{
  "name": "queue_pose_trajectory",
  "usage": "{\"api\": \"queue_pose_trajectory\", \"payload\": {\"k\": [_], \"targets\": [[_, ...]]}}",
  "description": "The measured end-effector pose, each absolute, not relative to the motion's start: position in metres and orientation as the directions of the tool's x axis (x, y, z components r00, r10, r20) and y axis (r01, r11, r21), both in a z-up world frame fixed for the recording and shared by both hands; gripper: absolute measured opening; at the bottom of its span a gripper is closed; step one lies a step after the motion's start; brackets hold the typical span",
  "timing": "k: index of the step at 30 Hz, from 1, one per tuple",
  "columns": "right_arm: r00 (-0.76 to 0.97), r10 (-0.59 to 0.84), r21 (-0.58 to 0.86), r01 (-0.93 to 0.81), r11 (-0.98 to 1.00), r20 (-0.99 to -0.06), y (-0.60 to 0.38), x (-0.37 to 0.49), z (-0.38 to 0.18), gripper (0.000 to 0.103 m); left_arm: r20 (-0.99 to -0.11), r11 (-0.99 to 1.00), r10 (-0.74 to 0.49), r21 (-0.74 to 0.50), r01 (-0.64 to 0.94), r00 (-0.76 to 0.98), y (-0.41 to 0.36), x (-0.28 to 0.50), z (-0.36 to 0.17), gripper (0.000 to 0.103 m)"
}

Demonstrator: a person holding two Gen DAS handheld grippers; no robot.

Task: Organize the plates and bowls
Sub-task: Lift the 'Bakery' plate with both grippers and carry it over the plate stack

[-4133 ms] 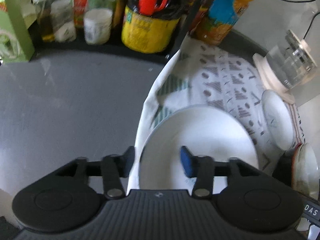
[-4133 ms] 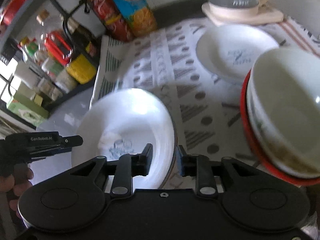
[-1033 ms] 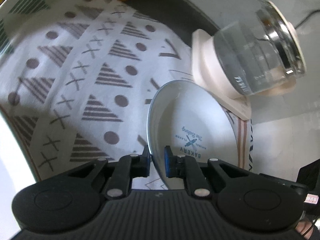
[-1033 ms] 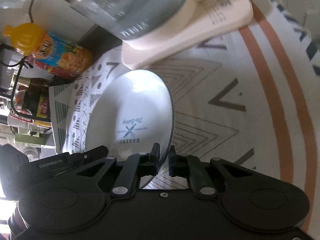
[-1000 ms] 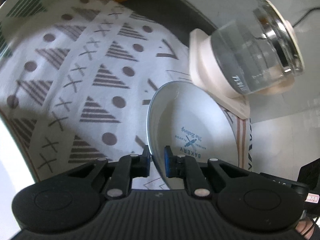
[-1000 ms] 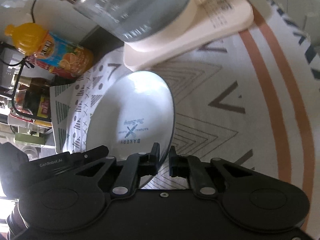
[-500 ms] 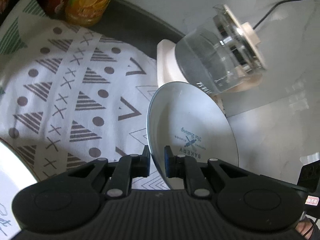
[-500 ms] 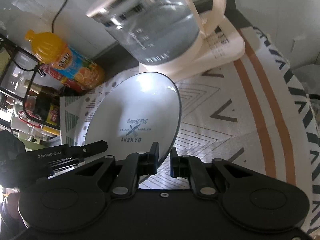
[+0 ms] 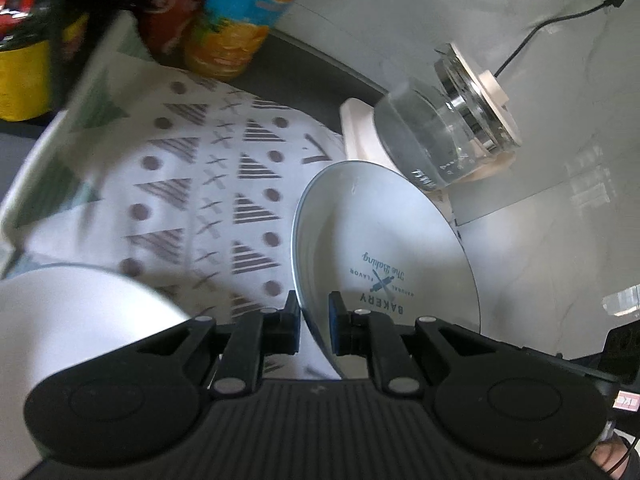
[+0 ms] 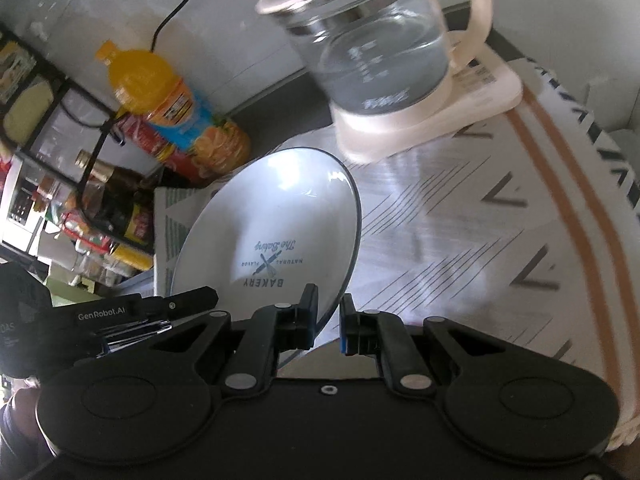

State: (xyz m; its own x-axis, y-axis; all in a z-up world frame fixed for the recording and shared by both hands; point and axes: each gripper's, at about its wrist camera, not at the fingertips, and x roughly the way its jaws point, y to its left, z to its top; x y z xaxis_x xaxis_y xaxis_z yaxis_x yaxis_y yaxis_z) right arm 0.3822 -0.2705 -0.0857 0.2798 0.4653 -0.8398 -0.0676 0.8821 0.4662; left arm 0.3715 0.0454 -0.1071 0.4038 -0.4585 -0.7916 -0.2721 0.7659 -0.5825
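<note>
- Plate, the small round white one with a blue-grey rim and a "BAKERY" print (image 9: 384, 256), hangs in the air between both pairs of tongs, tilted on edge and clear of the patterned white cloth with grey triangles and dots (image 9: 208, 184) that covers the surface.
- Left tongs (image 9: 314, 326) are closed on the plate's near left rim; the plate's face spreads ahead and to the right of them.
- Right tongs (image 10: 329, 320) are closed on the opposite rim; from that camera the plate runs ahead and to the left, with the left tool's black body beside it at lower left.
- Both hands grip it, so neither is nearer; the two grips sit at opposite ends of one diameter, and the plate tips about that line.
- Glass kettle on its cream base (image 10: 384, 52) stands on the cloth just beyond the plate's far edge, ahead of both pairs of tongs.
- Large plain white plate (image 9: 72, 320) lies on the cloth to the lower left of the left tongs, below the held plate's level; I judge it the likely place to stack, so the carry would go leftward and down.
- Levelling the small plate before lowering looks necessary, with the two hands kept the same way apart.
- Bottles, an orange juice one among them (image 10: 176, 112), crowd the far left and look well apart from that path.
</note>
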Motion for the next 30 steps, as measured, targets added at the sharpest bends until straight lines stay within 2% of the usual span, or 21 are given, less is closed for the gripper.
{"api": "queue_pose_trajectory", "payload": {"k": [13, 30], "targets": [[0.284, 0.468, 0.467, -0.078, 0.881, -0.837, -0.195, 0.323, -0.081, 0.010, -0.810, 0.780, -0.444, -0.559, -0.281, 0.383, 0.111, 0.314, -0.104, 0.012], [0.277, 0.415, 0.417, -0.056, 0.907, -0.867, -0.158, 0.258, -0.093, 0.010, -0.831, 0.795, -0.450, -0.540, -0.278, 0.326, 0.131, 0.259, -0.126, 0.012]]}}
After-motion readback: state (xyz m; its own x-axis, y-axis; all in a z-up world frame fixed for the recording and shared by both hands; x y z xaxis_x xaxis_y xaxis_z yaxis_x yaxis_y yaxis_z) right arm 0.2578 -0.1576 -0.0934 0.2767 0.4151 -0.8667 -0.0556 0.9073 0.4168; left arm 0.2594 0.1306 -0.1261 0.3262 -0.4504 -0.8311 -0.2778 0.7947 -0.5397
